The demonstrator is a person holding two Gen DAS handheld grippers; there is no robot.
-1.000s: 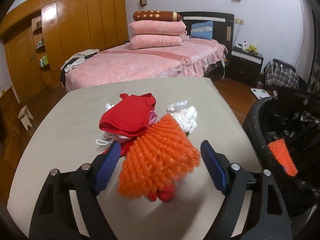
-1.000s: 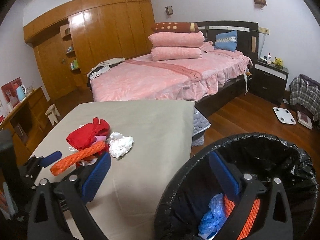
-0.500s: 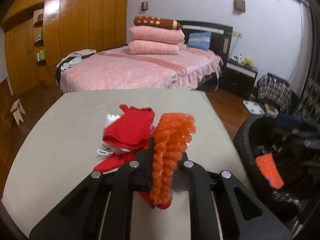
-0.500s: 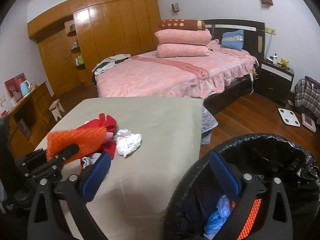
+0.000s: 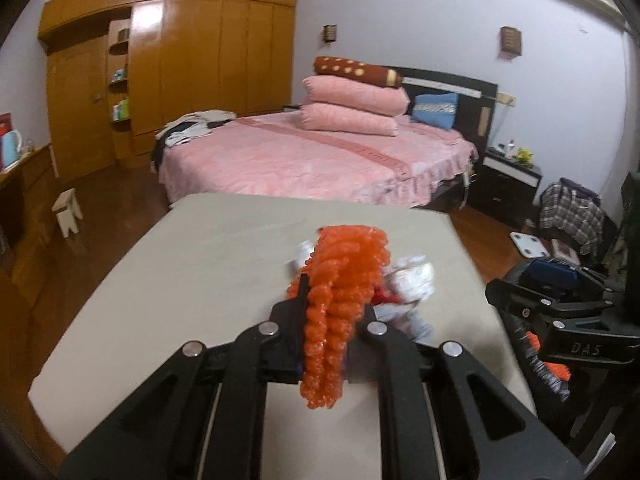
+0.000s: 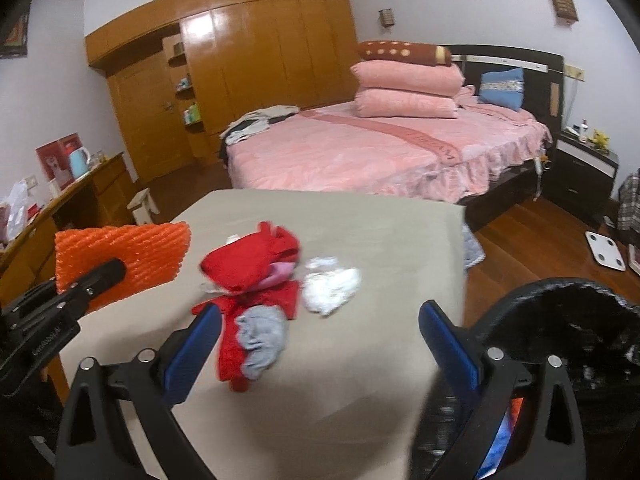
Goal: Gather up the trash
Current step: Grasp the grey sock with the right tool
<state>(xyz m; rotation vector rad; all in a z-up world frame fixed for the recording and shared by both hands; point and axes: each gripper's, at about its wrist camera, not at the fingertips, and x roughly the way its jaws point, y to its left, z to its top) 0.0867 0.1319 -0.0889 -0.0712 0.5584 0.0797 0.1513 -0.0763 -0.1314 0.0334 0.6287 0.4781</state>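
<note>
My left gripper [image 5: 332,312] is shut on an orange foam net [image 5: 340,292] and holds it up off the beige table [image 5: 200,264]. From the right wrist view the net [image 6: 132,252] hangs at the left, above the table edge. My right gripper [image 6: 318,320] stands open over the table's near part, with nothing between its blue pads [image 6: 192,348]. Just ahead of it lie a red cloth bag [image 6: 256,260], a crumpled grey piece [image 6: 262,340] and a white crumpled tissue [image 6: 332,284]. A bin lined with a black bag [image 6: 560,312] stands at the right and holds orange and blue scraps.
A pink bed [image 6: 360,152] with stacked pillows lies beyond the table. Wooden wardrobes [image 6: 260,48] line the back wall. A small stool [image 6: 144,204] stands at the left, a sideboard [image 6: 80,192] with a kettle beside it. A white scale [image 6: 606,248] lies on the wooden floor.
The left gripper's jaws closed on the orange net and lifted it off the pile. The right gripper moved left, from over the bin to over the table's trash.
</note>
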